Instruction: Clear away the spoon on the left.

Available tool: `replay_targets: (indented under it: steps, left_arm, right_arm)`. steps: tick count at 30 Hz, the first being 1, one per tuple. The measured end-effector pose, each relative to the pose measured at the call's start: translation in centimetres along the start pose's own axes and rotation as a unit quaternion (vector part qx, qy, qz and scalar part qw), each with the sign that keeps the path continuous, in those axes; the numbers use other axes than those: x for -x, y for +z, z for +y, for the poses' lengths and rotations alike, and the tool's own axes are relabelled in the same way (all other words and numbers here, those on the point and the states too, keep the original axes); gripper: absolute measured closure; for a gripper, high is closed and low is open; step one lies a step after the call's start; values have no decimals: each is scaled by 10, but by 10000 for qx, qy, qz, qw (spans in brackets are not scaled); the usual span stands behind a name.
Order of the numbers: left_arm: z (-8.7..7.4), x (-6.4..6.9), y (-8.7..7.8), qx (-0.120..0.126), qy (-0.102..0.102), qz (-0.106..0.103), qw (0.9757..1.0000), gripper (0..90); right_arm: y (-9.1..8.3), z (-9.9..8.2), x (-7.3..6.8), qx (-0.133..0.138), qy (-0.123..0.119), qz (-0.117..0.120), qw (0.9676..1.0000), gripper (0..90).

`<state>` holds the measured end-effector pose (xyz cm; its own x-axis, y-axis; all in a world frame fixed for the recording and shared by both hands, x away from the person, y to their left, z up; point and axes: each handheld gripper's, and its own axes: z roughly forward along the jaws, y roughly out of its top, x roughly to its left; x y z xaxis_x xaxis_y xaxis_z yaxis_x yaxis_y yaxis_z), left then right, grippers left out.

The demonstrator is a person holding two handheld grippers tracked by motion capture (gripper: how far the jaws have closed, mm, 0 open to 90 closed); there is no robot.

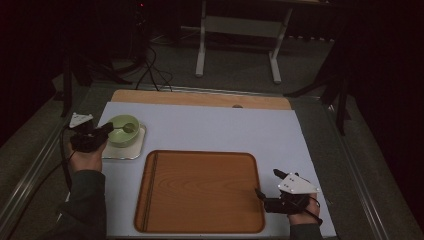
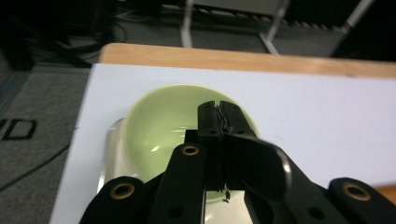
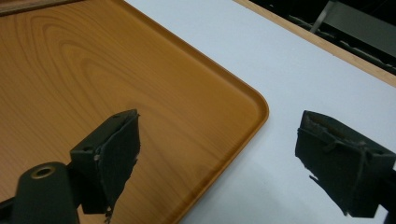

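One green bowl [image 1: 123, 130] is sitting on a pale square plate [image 1: 136, 148] at about ten o'clock on the white mat [image 1: 215, 127], well apart from the wooden tray [image 1: 200, 192] that is lying toward six o'clock. In the left gripper view the bowl [image 2: 154, 130] is showing a glossy, pale inside, and the jaws are standing pressed together over its near rim; whether they are pinching the rim itself I cannot tell, since the black jaws are hiding the spot. Seen from above, the left gripper [image 1: 107, 128] is reaching in from the nine o'clock side, its tips at the bowl's rim, with the left hand [image 1: 87, 159] behind it at the mat's edge. Over at about four o'clock, the right gripper [image 1: 260, 194] is hovering at the tray's right edge, carried by the right hand [image 1: 302, 212]. Its jaws are standing wide apart and released, one above the tray [image 3: 116, 70], the other above the mat [image 3: 299, 65], with nothing between them.
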<state>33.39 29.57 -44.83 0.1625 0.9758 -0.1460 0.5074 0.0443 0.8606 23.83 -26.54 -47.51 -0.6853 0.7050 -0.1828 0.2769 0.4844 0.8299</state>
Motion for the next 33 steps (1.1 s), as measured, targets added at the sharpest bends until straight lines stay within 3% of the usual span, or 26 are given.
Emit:
replay_targets:
  steps: [5,14,22,33]
  left_arm:
    - [5,9,0,90,191,-94,9997,884]
    - [14,15,-4,478,215,-82,9986,879]
    - [19,14,-15,516,235,-97,9983,893]
    - [25,21,-28,541,218,-278,9979,892]
  right_arm:
    - [0,0,0,-3,-3,-1,10000,135]
    - [0,0,0,4,-6,-1,10000,135]
    - [0,0,0,3,6,9,10000,135]
    - [-1,0,1,38,51,9,10000,135]
